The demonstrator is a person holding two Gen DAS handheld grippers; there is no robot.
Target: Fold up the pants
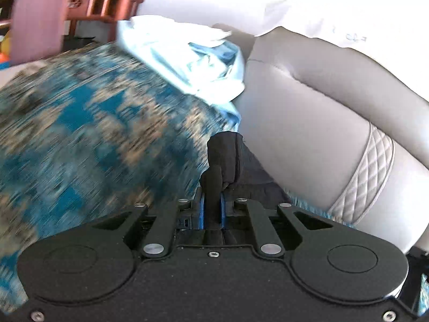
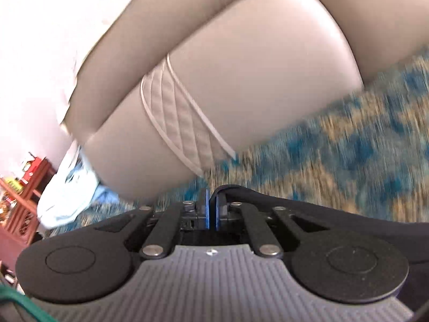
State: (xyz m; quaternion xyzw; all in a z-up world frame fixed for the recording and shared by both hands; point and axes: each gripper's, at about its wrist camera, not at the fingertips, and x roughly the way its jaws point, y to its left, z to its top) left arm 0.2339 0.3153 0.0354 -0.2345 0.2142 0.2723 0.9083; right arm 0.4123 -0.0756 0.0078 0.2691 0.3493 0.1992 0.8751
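The pants are black. In the left wrist view my left gripper [image 1: 213,204] is shut on a bunched fold of the pants [image 1: 224,161], which stands up between the blue pads and trails off to the right. In the right wrist view my right gripper [image 2: 211,209] is shut on a thin edge of the black pants [image 2: 308,209], which drape away to the right over the gripper body. Both grippers are held above a bed with a blue and tan patterned cover [image 1: 93,123]. Both views are motion-blurred.
A padded grey headboard [image 1: 321,107] runs along the bed, also in the right wrist view [image 2: 241,67]. A pile of light blue and white laundry [image 1: 193,61] lies at the far end. Red-brown wooden furniture [image 1: 107,0] stands beyond the bed.
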